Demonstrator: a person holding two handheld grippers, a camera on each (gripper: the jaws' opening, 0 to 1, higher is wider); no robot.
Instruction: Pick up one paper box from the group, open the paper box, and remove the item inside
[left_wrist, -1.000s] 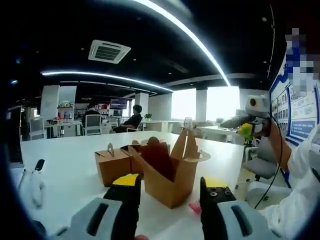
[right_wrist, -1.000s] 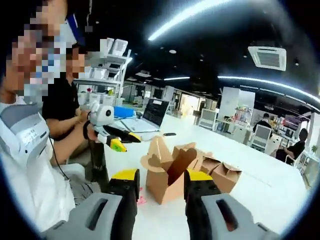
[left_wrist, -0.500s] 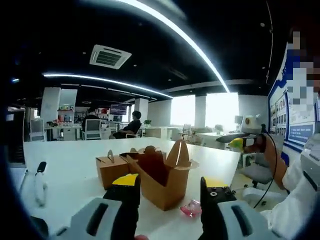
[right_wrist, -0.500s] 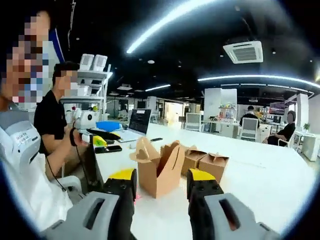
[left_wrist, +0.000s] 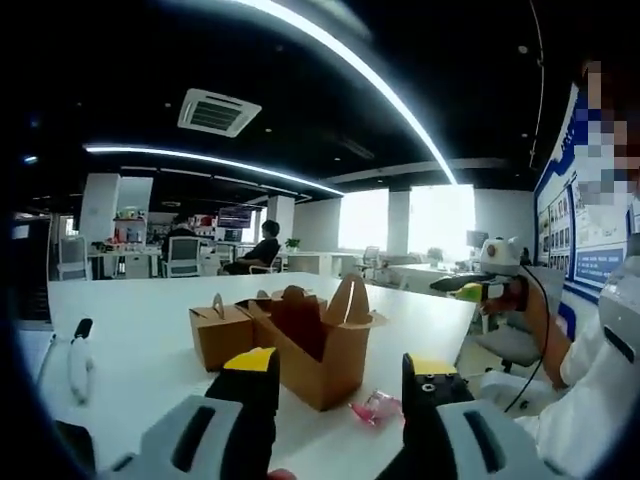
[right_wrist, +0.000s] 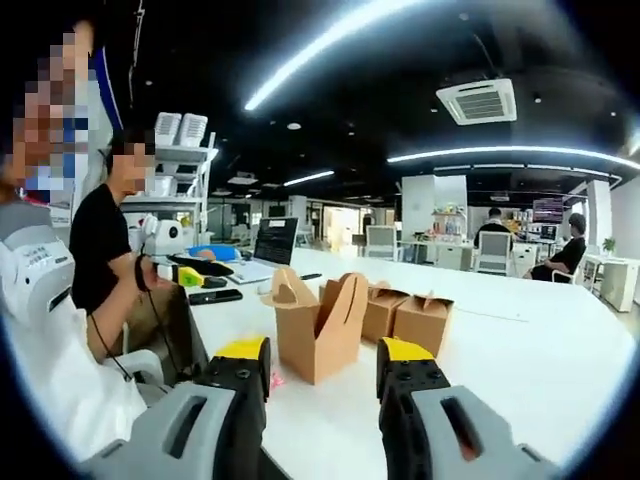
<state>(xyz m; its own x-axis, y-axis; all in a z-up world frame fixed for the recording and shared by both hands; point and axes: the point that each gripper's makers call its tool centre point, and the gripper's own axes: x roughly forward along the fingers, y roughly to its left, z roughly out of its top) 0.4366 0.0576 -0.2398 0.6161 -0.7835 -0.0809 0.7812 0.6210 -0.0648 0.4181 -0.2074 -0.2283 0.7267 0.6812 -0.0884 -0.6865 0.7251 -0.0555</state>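
The inside of the open paper box (left_wrist: 318, 345) is dark, so what is in it cannot be made out. A small pink item (left_wrist: 376, 408) lies on the white table (left_wrist: 140, 330) just beside the box, on its right in the left gripper view; it is too small and blurry to tell what it is. In the right gripper view the pink item (right_wrist: 273, 379) peeks out at the box's near left corner, half hidden behind the jaw. The open paper box (right_wrist: 318, 335) stands upright near the table's edge, its flaps pointing up and its handle tabs sticking out at the top. Two closed paper boxes (right_wrist: 408, 320) stand just beside it on the far side, in a row running away across the table. The left gripper (left_wrist: 338, 375) hangs near the box with its jaws wide apart and nothing between them. The right gripper (right_wrist: 322, 362) is also spread wide and holds nothing. The table has lots of bare room to the far right in the right gripper view. A laptop (right_wrist: 268, 250) sits farther along the left edge, where another person (right_wrist: 115, 260) sits.
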